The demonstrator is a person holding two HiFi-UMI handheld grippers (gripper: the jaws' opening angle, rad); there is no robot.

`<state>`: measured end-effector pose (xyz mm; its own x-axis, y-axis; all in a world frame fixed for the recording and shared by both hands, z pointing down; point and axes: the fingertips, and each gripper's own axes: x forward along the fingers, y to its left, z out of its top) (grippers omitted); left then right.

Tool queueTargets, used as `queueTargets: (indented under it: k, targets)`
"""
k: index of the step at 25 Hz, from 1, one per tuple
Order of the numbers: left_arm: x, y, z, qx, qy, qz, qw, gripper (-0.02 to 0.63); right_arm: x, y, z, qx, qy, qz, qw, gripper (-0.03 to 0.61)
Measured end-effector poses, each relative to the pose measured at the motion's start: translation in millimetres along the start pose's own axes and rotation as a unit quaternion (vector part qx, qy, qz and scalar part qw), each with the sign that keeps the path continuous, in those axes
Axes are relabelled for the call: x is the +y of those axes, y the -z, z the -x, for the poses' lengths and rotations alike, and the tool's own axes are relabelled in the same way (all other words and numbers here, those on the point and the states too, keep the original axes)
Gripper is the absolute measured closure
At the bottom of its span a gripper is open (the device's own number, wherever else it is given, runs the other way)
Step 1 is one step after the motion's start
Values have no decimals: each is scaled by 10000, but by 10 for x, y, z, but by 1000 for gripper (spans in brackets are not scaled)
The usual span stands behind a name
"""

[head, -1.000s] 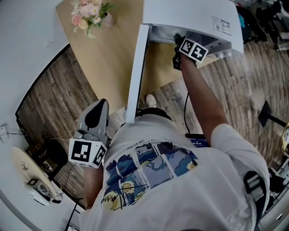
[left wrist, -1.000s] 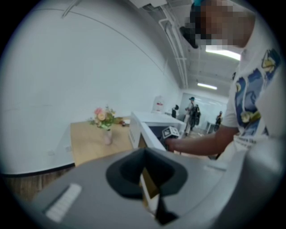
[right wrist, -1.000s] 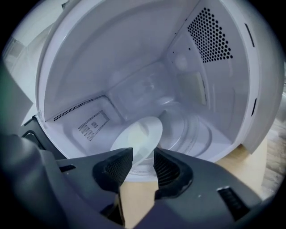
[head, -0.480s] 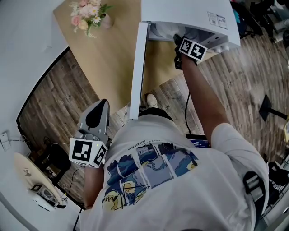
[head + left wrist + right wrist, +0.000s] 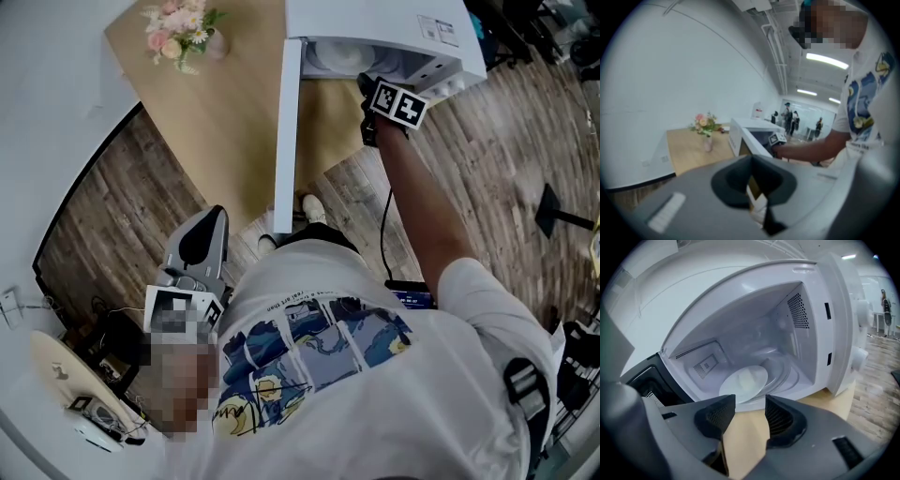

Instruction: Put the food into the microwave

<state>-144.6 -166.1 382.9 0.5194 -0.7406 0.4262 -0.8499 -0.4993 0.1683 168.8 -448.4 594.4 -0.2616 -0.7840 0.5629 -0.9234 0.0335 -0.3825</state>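
- A white plate [image 5: 743, 380], taken to be the food, lies on the glass turntable [image 5: 783, 372] inside the open microwave [image 5: 820, 310]. What it carries is too pale to make out.
- The main step looks done: the plate sits flat in the cavity, touched by nothing.
- The right tongs [image 5: 750, 404] hang at the mouth of the oven just in front of the plate. Their jaws are spreading, and only bare worktop shows between them.
- What appears left is to draw that hand clear and swing the door [image 5: 286, 141] shut. It stands wide open, edge-on to the person.
- The left tongs [image 5: 751, 161] are held low at the person's side, well away from the oven. Their jaws are pressed together on nothing.
- Counted:
  - one microwave with one door;
  - two knobs [image 5: 859, 357] on the microwave's front panel;
  - one turntable;
  - one plate.
- Also counted:
  - one wooden worktop [image 5: 225, 122] under the oven;
  - one vase of flowers [image 5: 183, 28] at its far corner, well apart from the oven;
  - two tongs;
  - one person working them.
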Motion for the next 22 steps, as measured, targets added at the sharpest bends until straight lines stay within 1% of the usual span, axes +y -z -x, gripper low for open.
queueTargets:
  k: [2,9,15,19,22]
  targets:
    - [-6,24,41,-31,70,-6,10000,606,28,32,107,-28,-23,-24,10000,385]
    - [-51,117,170,-113,402,-93,9991,606,173,153,578,-143,-106,8,9998,457]
    - [-91,165,297,-179,728,-222,9969,606,397,334,1040,-176,-228,170,9994,554]
    - [-95,208,392,-224,937,-248,9950,606,625,504,1332,-124,-381,318,9987,566]
    - [-95,275,477,-212,1141,-68,9932,606,825,715,1554,12,-560,420,9975,571]
